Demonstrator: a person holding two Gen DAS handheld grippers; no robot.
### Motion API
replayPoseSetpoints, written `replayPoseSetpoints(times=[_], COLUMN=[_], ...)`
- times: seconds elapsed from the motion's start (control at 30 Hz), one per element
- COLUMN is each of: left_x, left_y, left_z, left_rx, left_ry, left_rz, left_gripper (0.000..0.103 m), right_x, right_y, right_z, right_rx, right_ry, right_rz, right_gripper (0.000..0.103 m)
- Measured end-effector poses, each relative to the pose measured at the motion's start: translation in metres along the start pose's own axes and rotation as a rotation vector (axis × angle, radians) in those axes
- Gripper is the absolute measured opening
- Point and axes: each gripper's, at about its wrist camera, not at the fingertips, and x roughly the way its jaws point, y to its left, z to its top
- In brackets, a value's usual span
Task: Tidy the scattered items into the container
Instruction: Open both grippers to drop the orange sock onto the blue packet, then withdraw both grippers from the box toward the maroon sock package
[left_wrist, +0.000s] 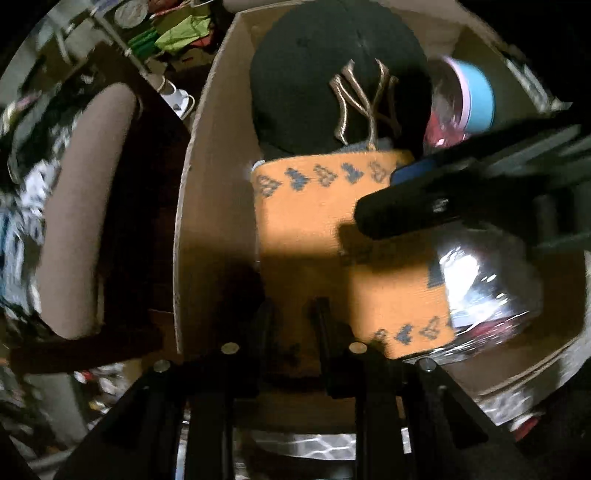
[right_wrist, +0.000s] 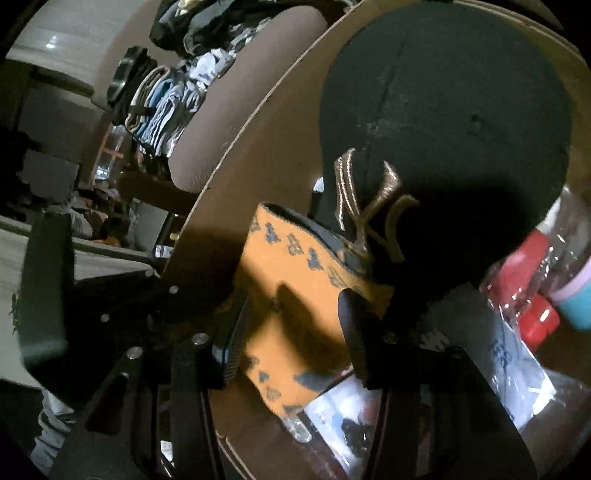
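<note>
My left claw (left_wrist: 291, 325) hangs over the cardboard box (left_wrist: 207, 192), jaws a bit apart w/ nothing btwn them. Below: orange knit (left_wrist: 314, 221), black cap (left_wrist: 332, 74) behind it. Right claw (left_wrist: 424, 192) reaches in from the right, above clear plastic packs (left_wrist: 487, 288).

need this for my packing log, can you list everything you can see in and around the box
cardboard box: one, brown, holds the items below
cap: one, black with a gold stitched logo, far end of the box
knit cloth: one, orange with a blue pattern, middle of the box, its far edge under the cap
clear plastic bags: number unclear, shiny, in the box beside the cloth
blue and pink container: one, beside the cap, in clear wrap
red items: two visible, inside clear plastic
cushioned seat: one, brown, outside the box
folded clothes: a pile, mixed blue, white and black, behind the seat
left gripper: black, jaws nearly together above the cloth
right gripper: black, fingers either side of the cloth
</note>
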Motion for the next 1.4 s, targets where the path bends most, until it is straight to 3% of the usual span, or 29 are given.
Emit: replayPoseSetpoints(times=[0.1, 0.2, 0.3, 0.43, 0.53, 0.63, 0.77, 0.87, 0.93, 1.0, 1.07, 1.23, 1.4], left_x=[0.000, -0.012, -0.030, -0.047, -0.032, -0.010, -0.043, -0.082, -0.106, -0.113, -0.116, -0.118, -0.114], left_y=[-0.005, 0.003, 0.015, 0.019, 0.008, 0.001, -0.009, -0.024, -0.043, -0.056, -0.072, -0.124, -0.174], left_z=[0.004, 0.005, 0.000, -0.014, -0.019, -0.016, -0.018, -0.026, -0.033, -0.021, -0.021, -0.015, -0.012], left_rx=[0.044, -0.012, -0.091, -0.181, -0.181, -0.178, -0.191, -0.183, -0.166, -0.158, -0.143, -0.123, -0.114], left_ry=[0.001, -0.029, -0.094, -0.178, -0.146, -0.077, -0.169, -0.297, -0.389, -0.433, -0.467, -0.473, -0.470], left_rz=[0.089, 0.028, -0.050, -0.184, -0.160, -0.077, -0.090, -0.086, -0.093, -0.100, -0.133, -0.235, -0.276], left_gripper=[0.025, 0.025, 0.025, 0.031, 0.034, 0.034, 0.038, 0.054, 0.061, 0.067, 0.071, 0.073, 0.076], right_x=[-0.011, -0.016, -0.019, -0.046, -0.067, -0.060, -0.074, -0.097, -0.119, -0.144, -0.169, -0.222, -0.261], right_y=[0.000, -0.001, 0.004, 0.008, 0.011, 0.005, 0.013, 0.018, 0.017, 0.012, 0.003, -0.028, -0.073], right_z=[-0.007, -0.009, -0.020, -0.041, -0.060, -0.076, -0.097, -0.111, -0.124, -0.141, -0.164, -0.225, -0.284], right_rx=[0.015, 0.060, 0.033, 0.002, -0.033, 0.048, 0.054, 0.046, 0.047, 0.048, 0.061, 0.122, 0.205], right_ry=[-0.020, -0.024, -0.010, -0.085, -0.175, -0.191, -0.288, -0.358, -0.402, -0.456, -0.516, -0.626, -0.689], right_rz=[-0.005, 0.067, 0.035, 0.047, 0.010, 0.041, 0.073, 0.090, 0.063, 0.032, 0.006, -0.107, -0.218], right_gripper=[0.050, 0.051, 0.051, 0.051, 0.059, 0.059, 0.059, 0.059, 0.061, 0.070, 0.086, 0.087, 0.087])
